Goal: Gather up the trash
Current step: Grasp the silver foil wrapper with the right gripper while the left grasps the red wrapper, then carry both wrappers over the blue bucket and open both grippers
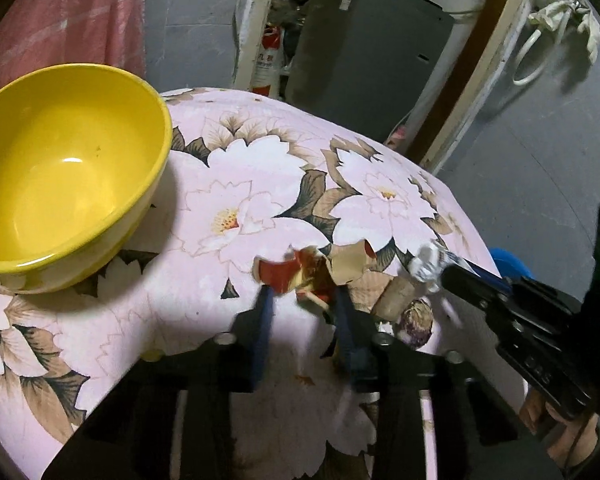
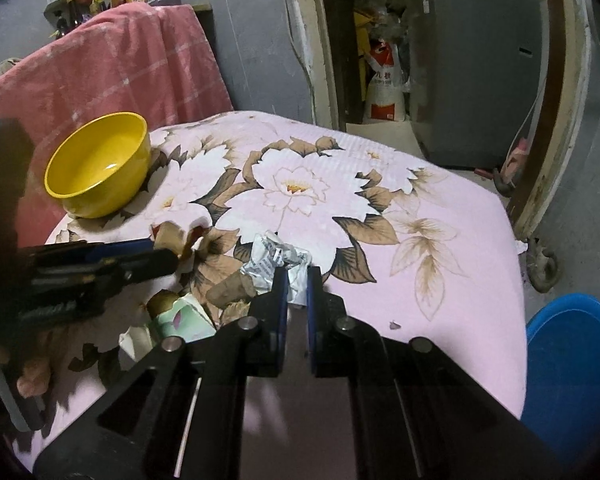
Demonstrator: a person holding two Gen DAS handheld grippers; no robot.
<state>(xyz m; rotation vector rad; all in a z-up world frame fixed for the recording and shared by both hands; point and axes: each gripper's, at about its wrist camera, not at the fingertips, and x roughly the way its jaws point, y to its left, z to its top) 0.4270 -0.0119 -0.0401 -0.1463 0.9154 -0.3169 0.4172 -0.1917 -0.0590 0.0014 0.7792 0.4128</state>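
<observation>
A yellow bowl [image 1: 60,172] stands empty at the table's left; it also shows in the right wrist view [image 2: 98,164]. My left gripper [image 1: 304,292] has its fingers around a torn red and tan wrapper [image 1: 312,270], with a wide gap still between them. My right gripper [image 2: 298,280] is shut on a crumpled white and silver paper [image 2: 274,260], which also shows in the left wrist view [image 1: 428,264]. A brown scrap [image 2: 230,290] and a pale green carton [image 2: 184,318] lie between the grippers.
The table [image 2: 440,280] has a pink flowered cloth. A blue bucket [image 2: 576,360] stands on the floor at the right. A pink towel [image 2: 112,60] hangs behind the bowl. A grey cabinet [image 2: 472,60] and a white sack [image 2: 386,92] are beyond the doorway.
</observation>
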